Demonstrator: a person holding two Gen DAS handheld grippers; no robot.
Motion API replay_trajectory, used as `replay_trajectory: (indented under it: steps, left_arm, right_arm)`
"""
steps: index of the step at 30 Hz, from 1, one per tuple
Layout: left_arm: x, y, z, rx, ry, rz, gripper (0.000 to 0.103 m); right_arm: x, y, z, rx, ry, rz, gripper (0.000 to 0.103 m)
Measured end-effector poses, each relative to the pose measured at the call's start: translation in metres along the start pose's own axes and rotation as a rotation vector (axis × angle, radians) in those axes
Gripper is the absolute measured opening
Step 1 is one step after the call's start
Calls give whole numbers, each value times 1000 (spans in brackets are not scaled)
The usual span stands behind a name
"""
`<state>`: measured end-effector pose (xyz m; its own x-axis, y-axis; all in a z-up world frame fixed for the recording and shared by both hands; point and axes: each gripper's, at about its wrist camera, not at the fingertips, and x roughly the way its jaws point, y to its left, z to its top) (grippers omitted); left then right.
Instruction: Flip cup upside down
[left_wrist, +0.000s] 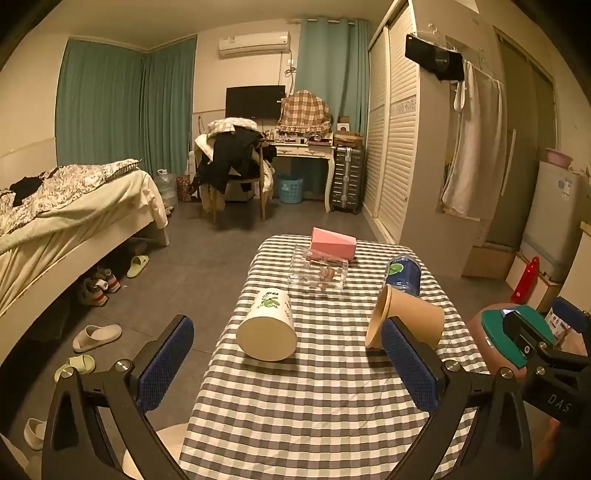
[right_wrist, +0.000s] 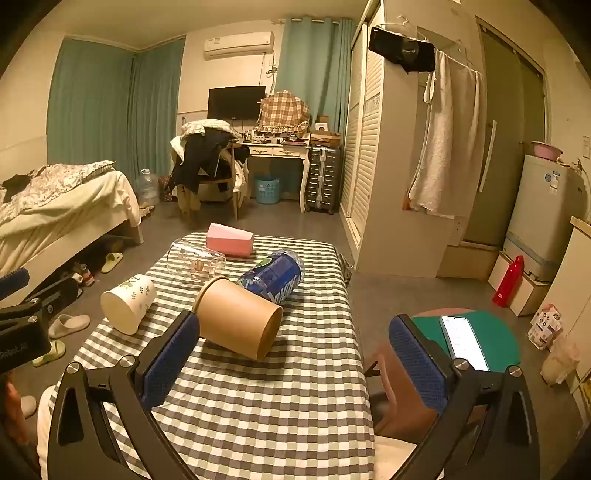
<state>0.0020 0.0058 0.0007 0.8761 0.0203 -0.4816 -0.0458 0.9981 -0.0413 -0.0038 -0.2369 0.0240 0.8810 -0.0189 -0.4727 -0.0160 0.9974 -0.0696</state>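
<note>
A white cup with a green print (left_wrist: 267, 325) lies on its side on the checkered table (left_wrist: 314, 406), its base toward me; it also shows in the right wrist view (right_wrist: 127, 302). A brown paper cup (left_wrist: 406, 319) lies on its side to the right; it also shows in the right wrist view (right_wrist: 238, 317). My left gripper (left_wrist: 288, 365) is open and empty, just short of both cups, its right finger (left_wrist: 410, 365) close in front of the brown cup. My right gripper (right_wrist: 295, 363) is open and empty, its left finger (right_wrist: 170, 362) next to the brown cup.
A clear glass container (left_wrist: 319, 271), a pink box (left_wrist: 332, 243) and a blue bottle lying down (left_wrist: 402, 275) are at the table's far end. A stool with a green top and a phone (right_wrist: 465, 341) stands right of the table. A bed (left_wrist: 55, 221) and slippers are on the left.
</note>
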Motion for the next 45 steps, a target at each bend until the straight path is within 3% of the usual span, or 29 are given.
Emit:
replay_trajectory:
  steps: [45]
  left_arm:
    - [-2,2,1,3,4,0,103]
  right_arm:
    - [0,2,-6,12,23,14,103]
